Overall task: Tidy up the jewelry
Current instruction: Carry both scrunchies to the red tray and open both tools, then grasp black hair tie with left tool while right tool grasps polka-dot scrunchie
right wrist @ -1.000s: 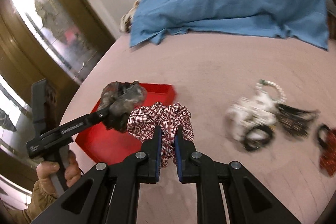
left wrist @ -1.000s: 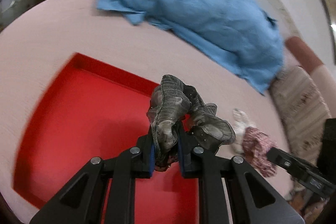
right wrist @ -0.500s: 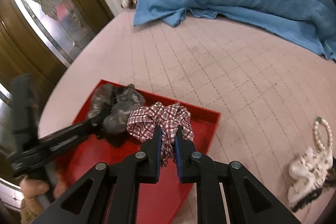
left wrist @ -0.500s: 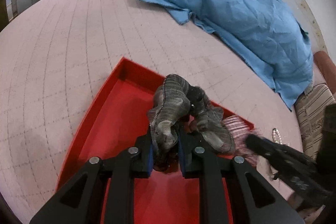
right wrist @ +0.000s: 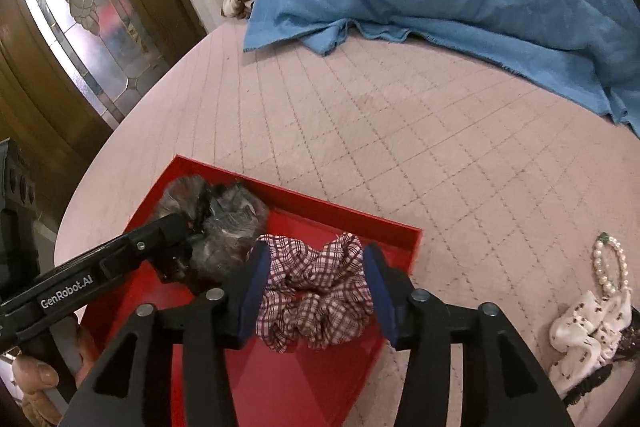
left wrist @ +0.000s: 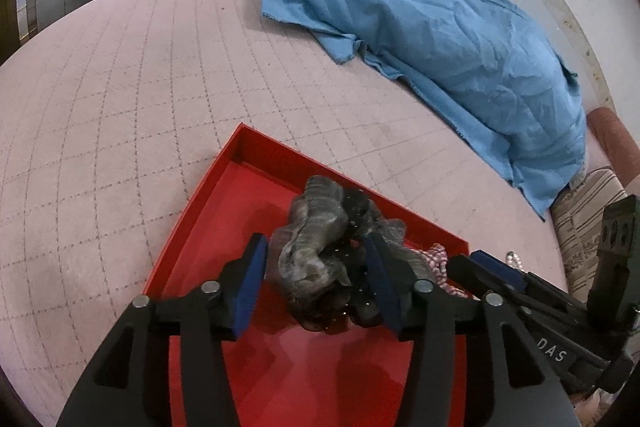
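Red tray (right wrist: 400, 227) sits right under both your grippers. Your left gripper (left wrist: 316, 279) is opening, grey scrunchie (left wrist: 316, 247) loose between its spread fingers. Your right gripper (right wrist: 316, 287) is opening too, plaid scrunchie (right wrist: 316, 291) between its pads, over the tray.

"GenRobot.AI" on left gripper (right wrist: 182, 239) arm, "DAS" on right gripper (left wrist: 486, 269) arm

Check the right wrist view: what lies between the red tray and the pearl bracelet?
Nothing: in the right wrist view only bare pink quilted bedcover separates the red tray from the pearl bracelet.
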The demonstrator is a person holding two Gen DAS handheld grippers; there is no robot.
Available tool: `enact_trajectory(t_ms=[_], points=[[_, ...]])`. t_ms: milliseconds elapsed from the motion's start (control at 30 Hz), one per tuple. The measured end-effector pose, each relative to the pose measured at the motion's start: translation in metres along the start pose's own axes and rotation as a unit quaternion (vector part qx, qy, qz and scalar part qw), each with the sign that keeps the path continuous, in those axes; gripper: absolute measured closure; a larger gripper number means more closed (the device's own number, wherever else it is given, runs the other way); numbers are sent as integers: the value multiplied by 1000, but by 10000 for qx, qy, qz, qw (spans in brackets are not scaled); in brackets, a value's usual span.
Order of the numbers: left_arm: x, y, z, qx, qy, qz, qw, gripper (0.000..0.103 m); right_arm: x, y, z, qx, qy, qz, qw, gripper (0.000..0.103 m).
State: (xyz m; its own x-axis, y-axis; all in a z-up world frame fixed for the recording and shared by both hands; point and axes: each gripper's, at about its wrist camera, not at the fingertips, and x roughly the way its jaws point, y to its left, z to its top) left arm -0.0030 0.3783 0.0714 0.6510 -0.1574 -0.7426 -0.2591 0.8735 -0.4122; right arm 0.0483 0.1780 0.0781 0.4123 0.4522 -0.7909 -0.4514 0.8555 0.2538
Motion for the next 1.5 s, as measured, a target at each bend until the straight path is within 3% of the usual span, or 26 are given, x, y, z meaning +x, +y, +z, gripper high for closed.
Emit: enact_trajectory(t_ms=[167, 333, 567, 700, 867, 1167, 1500], points=[[-11, -3, -6, 43, -214, -120, 9997, 41, -31, -9, -10, 43, -139, -3, 9999, 50], [-24, -16, -18, 304, -537, 86, 9981, 39, -73, -30, -35, 66, -297, -139, 9994, 47], [-49, -55, -48, 951, -653, 146, 9932, 39, -137, -101, -100, 546, -321, -589, 9963, 47], [-67, -80, -65, 1222, -643, -24, 9904, 39, -167, -152, -131, 1045, -357, -832, 9904, 47], [-69, -121, -81, 1447, -227, -259, 9889, 39, -191, -197, -161, 1543, -482, -1050, 9812, 46], [-38, -206, -116, 1999, 461, -575, 9770, 39, -203, -236, -195, 2047, -716, -943, 9716, 46], [15, -239, -124, 1754, 974, -547, 9781, 39, -210, -281, -221, 2448, -913, -853, 9615, 46]])
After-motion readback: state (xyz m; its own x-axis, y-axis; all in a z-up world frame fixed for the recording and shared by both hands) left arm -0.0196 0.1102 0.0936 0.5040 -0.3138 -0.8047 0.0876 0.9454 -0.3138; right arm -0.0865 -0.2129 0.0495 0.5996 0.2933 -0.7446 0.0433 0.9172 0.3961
